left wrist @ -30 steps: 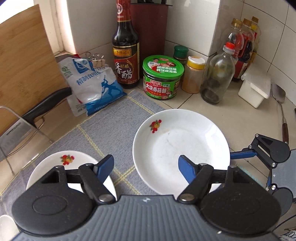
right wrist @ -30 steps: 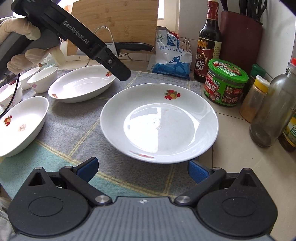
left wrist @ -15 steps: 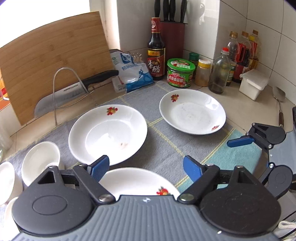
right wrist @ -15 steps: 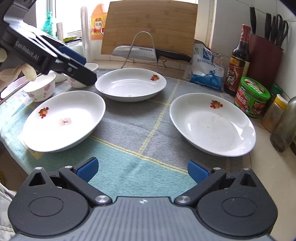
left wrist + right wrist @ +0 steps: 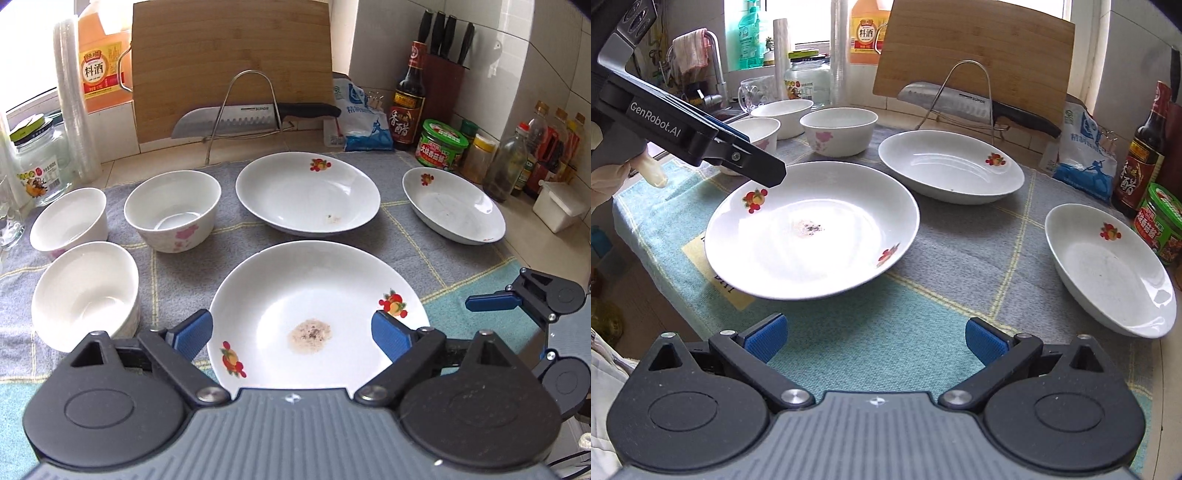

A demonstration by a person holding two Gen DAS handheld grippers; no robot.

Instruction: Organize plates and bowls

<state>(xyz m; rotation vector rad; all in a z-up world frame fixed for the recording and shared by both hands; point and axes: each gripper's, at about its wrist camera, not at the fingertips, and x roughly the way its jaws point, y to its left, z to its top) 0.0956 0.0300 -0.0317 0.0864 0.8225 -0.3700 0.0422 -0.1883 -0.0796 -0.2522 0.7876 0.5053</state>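
Observation:
Three white plates with fruit prints lie on a grey-and-teal mat [image 5: 413,236]: a near plate [image 5: 314,295] with a food stain, a middle plate [image 5: 308,194] and a right plate [image 5: 454,206]. Three white bowls [image 5: 171,208] stand at the left. My left gripper [image 5: 291,334] is open, its fingers astride the near plate's front rim from above. My right gripper [image 5: 875,338] is open and empty over the mat's front edge, short of the near plate [image 5: 812,236]. The left gripper [image 5: 738,157] also shows in the right wrist view, above that plate's left rim.
A cutting board [image 5: 229,62] and a knife on a wire rack [image 5: 251,118] stand behind the mat. Sauce bottles, jars and a knife block [image 5: 443,74] line the back right. A glass jar [image 5: 37,162] and stacked cups stand at the left. The counter edge runs under my grippers.
Both grippers have pulled back and swung left from the right plate. The near plate and the bowls have come into view. Both stayed open.

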